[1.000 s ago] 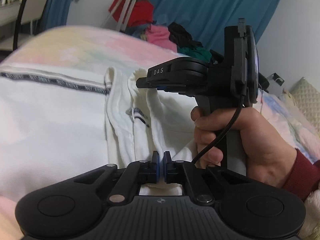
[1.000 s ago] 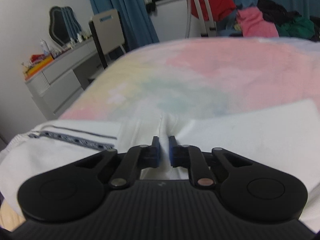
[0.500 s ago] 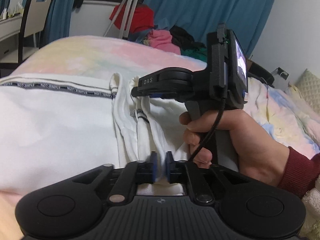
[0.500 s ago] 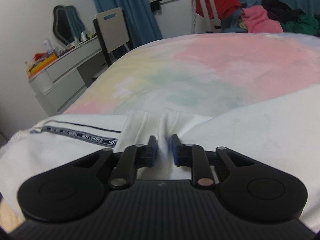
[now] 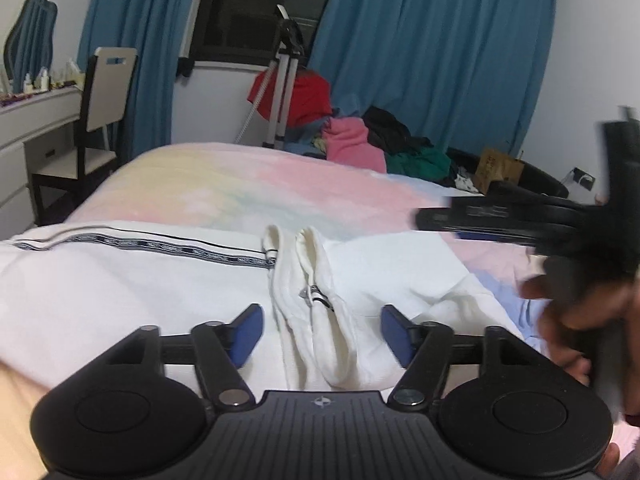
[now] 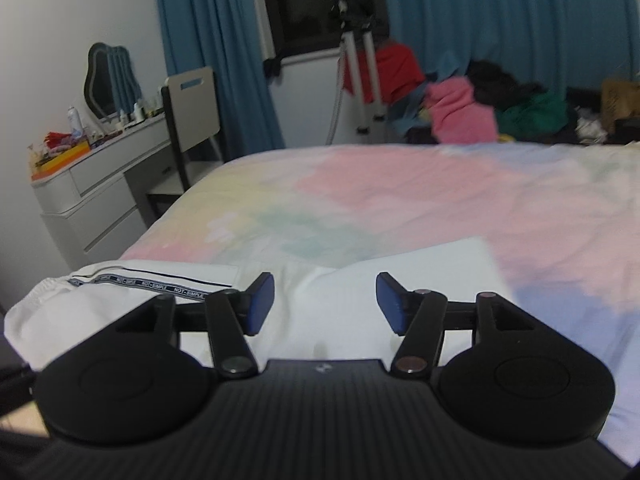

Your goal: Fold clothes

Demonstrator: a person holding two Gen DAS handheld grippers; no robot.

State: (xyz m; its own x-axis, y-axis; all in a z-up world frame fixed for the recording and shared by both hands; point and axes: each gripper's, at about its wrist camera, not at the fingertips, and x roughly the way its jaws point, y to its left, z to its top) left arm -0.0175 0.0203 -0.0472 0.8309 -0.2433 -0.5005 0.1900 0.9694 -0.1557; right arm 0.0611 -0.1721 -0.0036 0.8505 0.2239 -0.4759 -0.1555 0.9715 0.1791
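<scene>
A white garment [image 5: 120, 280] with a dark lettered stripe lies spread on the pastel bedspread [image 5: 248, 184]; its ribbed collar folds [image 5: 316, 312] bunch in the middle. My left gripper [image 5: 322, 334] is open and empty, its blue pads either side of the collar folds, just above them. My right gripper [image 6: 325, 306] is open and empty above the garment [image 6: 344, 300]. In the left wrist view the right gripper shows blurred at the right edge [image 5: 520, 220], held in a hand.
A pile of red, pink, green and dark clothes [image 5: 360, 140] and a tripod [image 5: 280, 80] stand beyond the bed. A white dresser [image 6: 92, 192] and a chair [image 6: 188, 120] are at the left. Blue curtains hang behind.
Both grippers have opened and let go of the white garment's collar. Both have lifted and pulled back; the right gripper has swung off to the right.
</scene>
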